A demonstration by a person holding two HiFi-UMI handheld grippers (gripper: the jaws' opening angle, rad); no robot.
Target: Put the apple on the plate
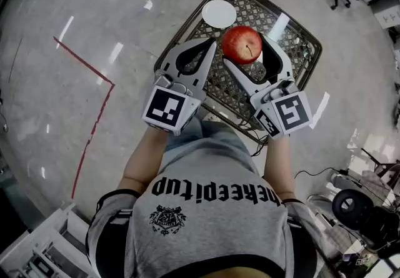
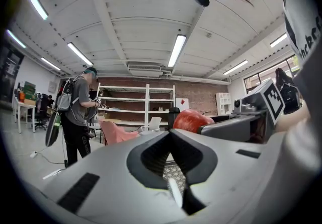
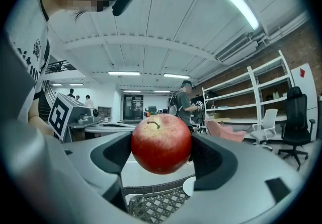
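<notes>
In the head view a white plate (image 1: 219, 13) lies at the far left end of a dark mesh tabletop (image 1: 294, 36). The apple (image 1: 242, 44) is not on it: the red fruit sits just near and right of the plate, clamped between the two jaws of the right gripper (image 1: 245, 50), which reaches out from the person's forearm toward the far side. The left gripper (image 1: 210, 47) lies alongside it on the left, its jaws pressed together at the tips and holding nothing, pointing at the gap between the plate and the apple. A red line (image 1: 94, 99) runs across the grey floor (image 1: 50, 33) on the left. In the left gripper view the two jaws meet at their tips with only the oval hollow between them. The apple (image 2: 191, 120) shows just beyond them to the right, and the mesh shows through the hollow below. A person (image 2: 76, 112) stands at the far left in front of white shelves (image 2: 136, 102). In the right gripper view the apple (image 3: 161, 142) fills the space between the jaws, stem up, gripped on both sides and clear of the mesh (image 3: 156, 207) beneath it. A sliver of the plate's white rim (image 3: 189, 186) shows just right of the mesh. An office chair (image 3: 297, 122) stands at the far right.
</notes>
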